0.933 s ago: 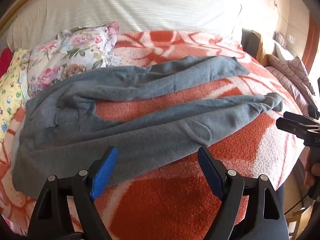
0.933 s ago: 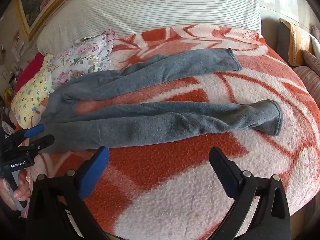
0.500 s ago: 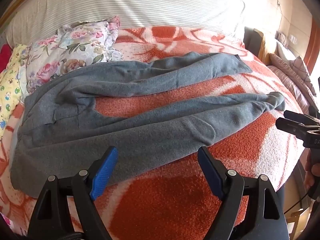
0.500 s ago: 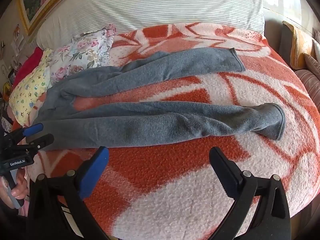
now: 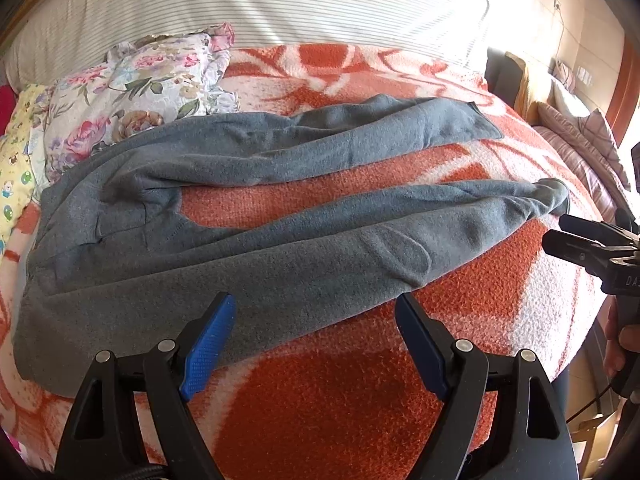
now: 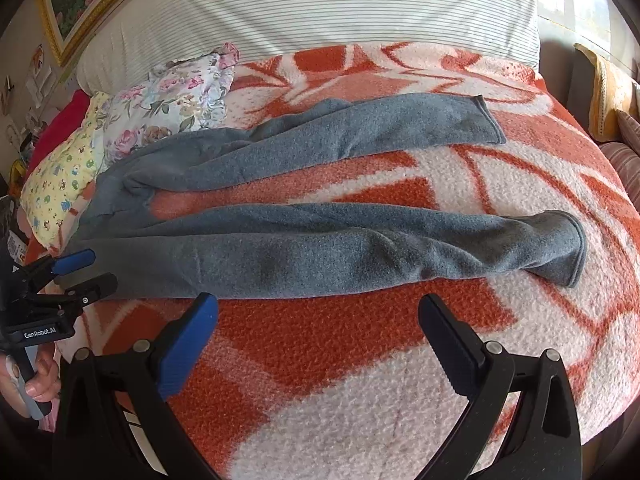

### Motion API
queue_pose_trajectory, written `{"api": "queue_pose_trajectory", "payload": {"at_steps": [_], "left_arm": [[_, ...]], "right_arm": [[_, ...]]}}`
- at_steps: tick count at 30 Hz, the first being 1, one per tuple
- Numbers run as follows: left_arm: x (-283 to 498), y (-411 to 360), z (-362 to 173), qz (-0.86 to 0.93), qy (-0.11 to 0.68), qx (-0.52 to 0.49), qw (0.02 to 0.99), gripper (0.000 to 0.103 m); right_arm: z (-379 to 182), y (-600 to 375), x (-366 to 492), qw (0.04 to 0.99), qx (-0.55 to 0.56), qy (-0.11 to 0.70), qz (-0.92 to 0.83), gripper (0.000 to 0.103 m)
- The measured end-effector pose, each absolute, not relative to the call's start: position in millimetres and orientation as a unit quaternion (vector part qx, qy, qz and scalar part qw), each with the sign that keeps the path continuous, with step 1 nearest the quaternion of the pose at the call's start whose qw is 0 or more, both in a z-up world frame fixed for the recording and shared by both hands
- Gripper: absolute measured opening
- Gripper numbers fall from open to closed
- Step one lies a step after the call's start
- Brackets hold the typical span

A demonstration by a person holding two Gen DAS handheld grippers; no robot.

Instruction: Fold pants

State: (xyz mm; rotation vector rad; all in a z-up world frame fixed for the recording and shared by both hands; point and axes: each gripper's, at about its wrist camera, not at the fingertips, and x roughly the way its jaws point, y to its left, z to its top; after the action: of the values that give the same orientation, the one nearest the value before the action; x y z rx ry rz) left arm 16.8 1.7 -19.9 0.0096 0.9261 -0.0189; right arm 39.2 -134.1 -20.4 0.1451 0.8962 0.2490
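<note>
Grey fleece pants lie spread on an orange-and-white blanket, waist to the left, both legs running right and splayed apart. They also show in the right wrist view. My left gripper is open and empty, hovering just above the near leg's front edge. My right gripper is open and empty, above the blanket in front of the near leg. Each gripper shows at the edge of the other's view: the right one near the leg cuff, the left one near the waist.
A floral pillow and a yellow patterned cushion lie at the back left, touching the waist. A striped bolster runs along the headboard. A sofa with cushions stands to the right of the bed.
Both grippers have moved closer to the pants and slightly down; the pants fill more of each view. Both stay open. The pants have not moved.
</note>
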Motion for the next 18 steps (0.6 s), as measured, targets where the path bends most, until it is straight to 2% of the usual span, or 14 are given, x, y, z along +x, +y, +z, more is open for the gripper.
{"api": "queue_pose_trajectory", "payload": {"at_steps": [18], "left_arm": [[29.9, -5.0, -22.6, -0.026, 0.457, 0.003, 0.889, 0.083]], "right_arm": [[-22.2, -140.9, 42.9, 0.891, 0.078, 0.432, 0.116, 0.1]]}}
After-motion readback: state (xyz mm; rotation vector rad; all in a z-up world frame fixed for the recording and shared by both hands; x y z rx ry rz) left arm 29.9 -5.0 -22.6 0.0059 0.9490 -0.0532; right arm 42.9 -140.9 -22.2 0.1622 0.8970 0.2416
